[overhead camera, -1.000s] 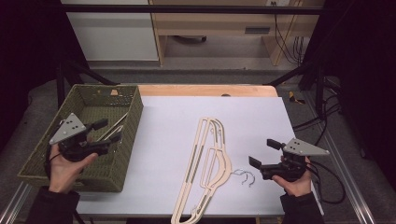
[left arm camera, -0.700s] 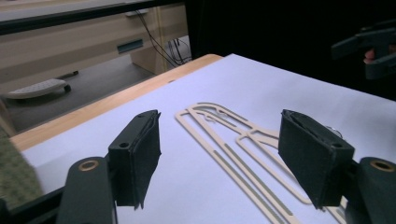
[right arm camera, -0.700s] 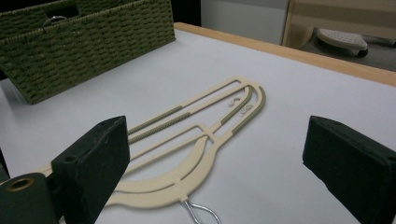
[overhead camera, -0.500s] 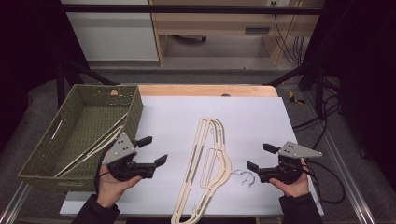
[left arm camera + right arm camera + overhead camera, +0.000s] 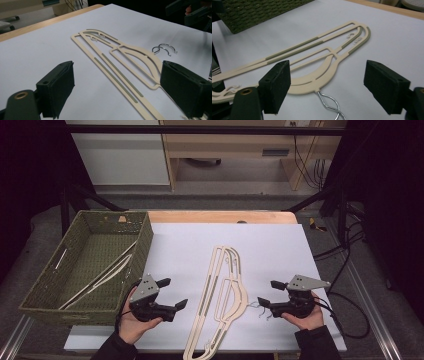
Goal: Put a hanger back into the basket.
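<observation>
Cream plastic hangers (image 5: 225, 295), seemingly two stacked, lie flat mid-sheet with wire hooks (image 5: 257, 309) pointing right. My left gripper (image 5: 173, 293) rests low on the sheet just left of them. Its jaws have just been opening and stand open and empty, facing the hangers (image 5: 120, 62) and hooks (image 5: 163, 48). My right gripper (image 5: 270, 293) sits at the hooks' side. Its jaws have just been closing a little but remain open, with the hook wire (image 5: 329, 105) and hanger neck (image 5: 319, 83) between them, untouched. Another cream hanger (image 5: 100, 277) lies in the basket.
A green woven basket (image 5: 45, 305) stands at the table's left, its near corner close to my left hand. The white sheet (image 5: 270, 245) ends at a wooden edge (image 5: 220, 216) at the back. Cables trail off the right side (image 5: 345, 320).
My left gripper left the basket, swung right and down to the sheet beside the hangers, and opened wider. The hanger stays in the basket. My right gripper sank slightly and narrowed.
</observation>
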`<action>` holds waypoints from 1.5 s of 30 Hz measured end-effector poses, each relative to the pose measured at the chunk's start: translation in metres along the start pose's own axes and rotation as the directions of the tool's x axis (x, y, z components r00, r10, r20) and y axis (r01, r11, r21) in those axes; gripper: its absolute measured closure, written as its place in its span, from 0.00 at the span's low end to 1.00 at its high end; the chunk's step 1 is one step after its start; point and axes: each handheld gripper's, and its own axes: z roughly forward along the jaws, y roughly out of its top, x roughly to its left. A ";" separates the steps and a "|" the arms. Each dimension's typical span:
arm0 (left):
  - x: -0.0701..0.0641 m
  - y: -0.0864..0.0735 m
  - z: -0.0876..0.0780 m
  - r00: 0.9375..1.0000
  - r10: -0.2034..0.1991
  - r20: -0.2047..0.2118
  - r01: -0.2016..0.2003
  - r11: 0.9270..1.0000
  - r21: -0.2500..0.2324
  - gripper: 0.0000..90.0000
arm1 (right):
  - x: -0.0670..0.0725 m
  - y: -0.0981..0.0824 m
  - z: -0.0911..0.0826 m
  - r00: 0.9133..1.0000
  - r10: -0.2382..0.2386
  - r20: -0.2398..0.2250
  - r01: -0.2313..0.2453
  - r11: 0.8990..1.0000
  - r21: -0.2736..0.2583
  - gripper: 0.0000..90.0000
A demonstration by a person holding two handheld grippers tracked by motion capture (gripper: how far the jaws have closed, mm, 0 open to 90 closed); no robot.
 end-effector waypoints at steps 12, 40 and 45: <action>-0.003 -0.008 0.011 1.000 0.014 0.000 -0.014 0.998 0.057 0.10 | -0.004 -0.018 0.032 0.997 -0.034 -0.072 0.046 0.983 0.179 0.46; -0.014 -0.013 0.026 0.998 0.030 0.051 -0.035 0.994 0.108 0.13 | -0.005 -0.031 0.059 0.983 -0.107 -0.147 0.149 0.937 0.315 0.96; -0.015 -0.013 0.027 0.998 0.032 0.055 -0.038 0.993 0.111 0.14 | -0.004 -0.031 0.059 0.981 -0.099 -0.167 0.148 0.936 0.318 0.96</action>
